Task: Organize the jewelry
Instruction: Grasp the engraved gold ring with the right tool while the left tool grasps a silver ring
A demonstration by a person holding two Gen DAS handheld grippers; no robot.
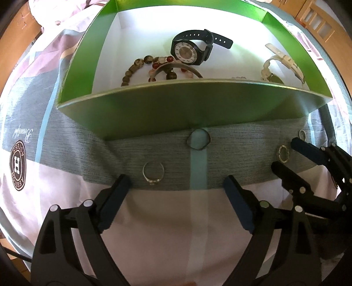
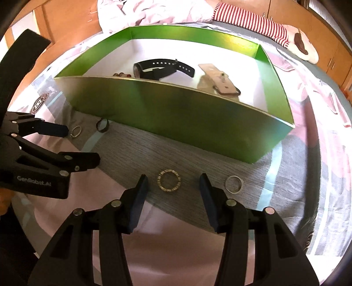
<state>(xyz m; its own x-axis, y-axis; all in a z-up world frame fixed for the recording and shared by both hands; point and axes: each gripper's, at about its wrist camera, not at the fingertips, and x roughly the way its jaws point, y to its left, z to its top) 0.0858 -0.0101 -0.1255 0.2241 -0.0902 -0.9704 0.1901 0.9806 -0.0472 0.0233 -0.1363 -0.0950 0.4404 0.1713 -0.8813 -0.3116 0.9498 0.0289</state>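
Observation:
A green box [image 1: 154, 103] [image 2: 176, 114] with a white floor sits on the bedspread. It holds a black watch [image 1: 193, 49] [image 2: 158, 69], bead bracelets [image 1: 151, 63], a metal bangle [image 1: 176, 67] and a cream watch [image 1: 279, 63] [image 2: 220, 81]. Several rings lie on the cloth in front of it: a silver ring [image 1: 153, 171] [image 2: 76, 131], a dark ring [image 1: 198, 139] [image 2: 102, 125], a gold ring [image 1: 283, 154] [image 2: 169, 180] and a plain silver ring [image 1: 302, 134] [image 2: 234, 184]. My left gripper [image 1: 178, 183] [image 2: 79, 145] is open, low by the silver ring. My right gripper [image 2: 173, 183] [image 1: 283, 149] is open around the gold ring.
The bedspread [image 1: 66, 154] has grey, pink and light blue panels with a round brown logo [image 1: 17, 168]. A crumpled pink sheet [image 2: 143, 11] and a red-and-white striped cloth [image 2: 248, 19] lie behind the box. Wooden cupboards [image 2: 319, 26] stand at the back.

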